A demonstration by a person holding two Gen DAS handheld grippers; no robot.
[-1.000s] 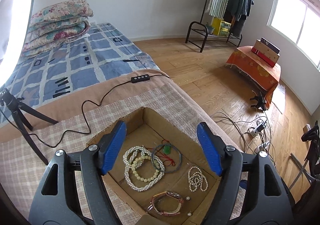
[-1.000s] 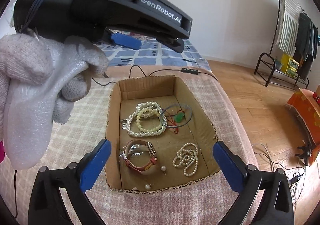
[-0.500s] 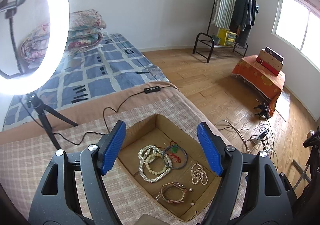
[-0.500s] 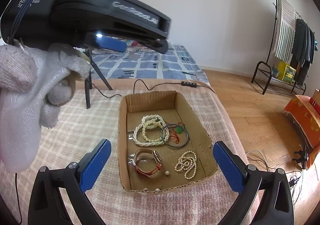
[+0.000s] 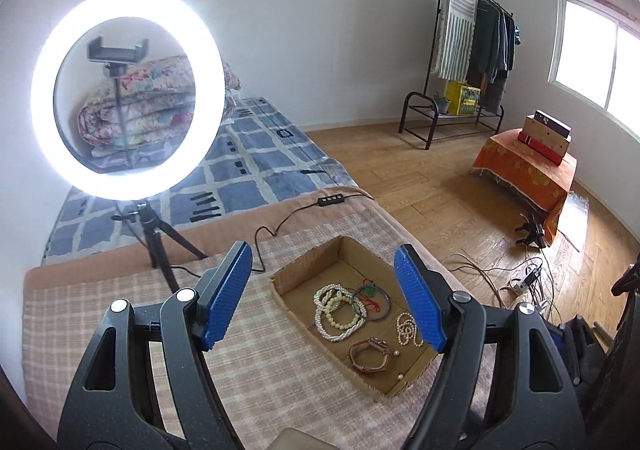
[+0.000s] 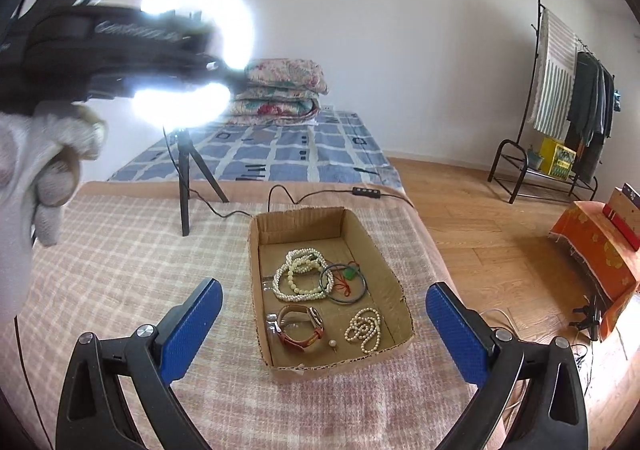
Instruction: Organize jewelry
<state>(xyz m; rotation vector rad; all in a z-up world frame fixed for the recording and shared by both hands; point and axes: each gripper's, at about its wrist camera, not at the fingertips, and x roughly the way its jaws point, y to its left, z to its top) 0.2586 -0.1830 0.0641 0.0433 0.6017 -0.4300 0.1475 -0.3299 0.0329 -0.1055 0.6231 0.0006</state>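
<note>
While both the left gripper (image 5: 322, 304) and right gripper (image 6: 322, 334) hang wide and empty above it, all visible jewelry (image 6: 316, 290) lies inside the cardboard box (image 6: 256, 290), loosely heaped, which suits either a finished gathering or sorting pending.

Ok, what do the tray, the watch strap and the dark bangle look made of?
Tray: corrugated cardboard, matte brown, with a ragged fluted rim. Watch strap: probably leather, reddish-brown with a slight sheen. Dark bangle: smooth, thin and rigid, possibly glass, stone or metal; too small to tell.
</note>
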